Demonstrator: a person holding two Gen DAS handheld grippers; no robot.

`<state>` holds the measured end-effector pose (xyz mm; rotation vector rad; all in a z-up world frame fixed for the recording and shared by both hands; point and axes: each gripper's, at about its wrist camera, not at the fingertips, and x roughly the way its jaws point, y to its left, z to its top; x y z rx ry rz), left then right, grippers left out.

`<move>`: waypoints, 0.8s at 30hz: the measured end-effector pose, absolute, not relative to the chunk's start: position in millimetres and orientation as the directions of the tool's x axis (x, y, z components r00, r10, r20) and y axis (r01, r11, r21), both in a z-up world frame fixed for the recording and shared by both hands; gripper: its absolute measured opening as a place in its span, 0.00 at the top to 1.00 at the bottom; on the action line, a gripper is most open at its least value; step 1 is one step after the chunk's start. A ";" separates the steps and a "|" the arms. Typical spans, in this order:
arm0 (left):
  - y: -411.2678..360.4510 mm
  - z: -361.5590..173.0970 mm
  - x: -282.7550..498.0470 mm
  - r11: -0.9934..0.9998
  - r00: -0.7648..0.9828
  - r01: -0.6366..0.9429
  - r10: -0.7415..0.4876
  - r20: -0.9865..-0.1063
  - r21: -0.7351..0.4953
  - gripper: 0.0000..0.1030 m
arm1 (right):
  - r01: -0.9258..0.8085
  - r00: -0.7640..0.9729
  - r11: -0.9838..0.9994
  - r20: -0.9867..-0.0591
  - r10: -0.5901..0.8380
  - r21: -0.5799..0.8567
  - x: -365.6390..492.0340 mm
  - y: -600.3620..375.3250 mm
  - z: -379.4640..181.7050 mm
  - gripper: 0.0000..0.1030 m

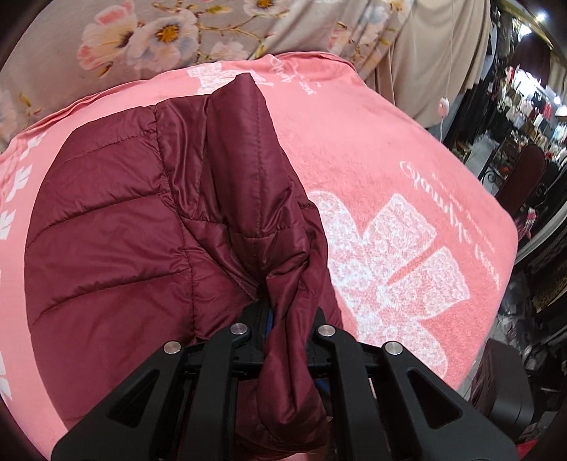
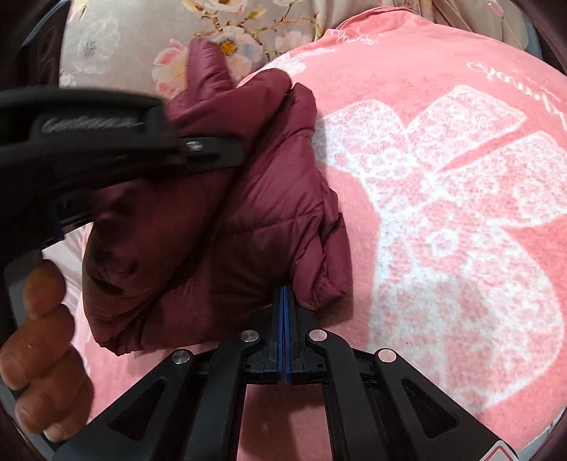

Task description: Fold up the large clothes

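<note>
A maroon quilted puffer jacket [image 1: 141, 212] lies bunched on a pink blanket [image 1: 407, 177] printed with white bows. My left gripper [image 1: 283, 310] is shut on a thick fold of the jacket, which runs between its fingers and hangs back over the frame. In the right wrist view the jacket [image 2: 248, 230] is a folded bundle. My right gripper [image 2: 285, 294] is shut on its near edge, blue pads pressed together with cloth at their tips. The left gripper [image 2: 226, 152] comes in from the left across the top of the bundle, held by a person's hand [image 2: 42, 337].
The pink blanket [image 2: 443, 88] covers a bed with a grey floral sheet [image 1: 159, 32] behind it. A beige curtain [image 1: 425, 53] hangs at the back right. Beyond the bed's right edge are dark shop shelves [image 1: 524, 106] and a black object [image 1: 503, 390].
</note>
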<state>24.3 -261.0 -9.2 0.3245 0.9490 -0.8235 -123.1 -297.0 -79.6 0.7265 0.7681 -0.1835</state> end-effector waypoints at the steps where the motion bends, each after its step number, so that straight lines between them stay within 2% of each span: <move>1: -267.0 -13.1 23.8 0.660 0.315 0.746 -0.467 -0.826 -0.089 0.93 | 0.399 0.721 0.740 -0.684 0.112 0.542 -124.3 -297.2 -80.8 1.00; 10: -288.2 -44.4 28.5 0.667 0.297 0.743 -0.409 -0.863 -0.060 0.93 | 0.377 0.749 0.700 -0.644 0.155 0.606 -139.4 -306.9 -74.4 1.00; 13: -285.2 -33.6 27.6 0.644 0.265 0.760 -0.435 -0.860 -0.092 0.87 | 0.374 0.768 0.721 -0.631 0.113 0.584 -148.8 -310.2 -60.2 0.88; 15: -277.9 -14.0 28.2 0.612 0.216 0.776 -0.488 -0.846 -0.155 0.73 | 0.370 0.780 0.748 -0.621 0.072 0.551 -162.6 -319.0 -47.0 0.88; 16: -271.7 3.3 28.5 0.582 0.192 0.789 -0.540 -0.820 -0.198 0.70 | 0.366 0.789 0.758 -0.612 0.055 0.540 -166.1 -319.3 -41.0 0.86; 18: -260.5 41.0 32.2 0.553 0.212 0.805 -0.606 -0.767 -0.215 0.59 | 0.349 0.814 0.777 -0.581 0.026 0.524 -171.8 -316.9 -25.3 0.79; 20: -253.4 70.3 42.9 0.559 0.254 0.803 -0.634 -0.730 -0.205 0.52 | 0.325 0.840 0.790 -0.543 0.011 0.520 -166.0 -323.9 -8.0 0.57; 22: -252.4 88.2 58.9 0.584 0.299 0.790 -0.633 -0.714 -0.187 0.51 | 0.287 0.868 0.809 -0.496 0.007 0.513 -163.2 -318.2 5.8 0.52; 24: -259.1 93.8 77.0 0.622 0.354 0.772 -0.593 -0.723 -0.132 0.51 | 0.263 0.880 0.825 -0.475 0.007 0.500 -156.1 -305.3 14.4 0.51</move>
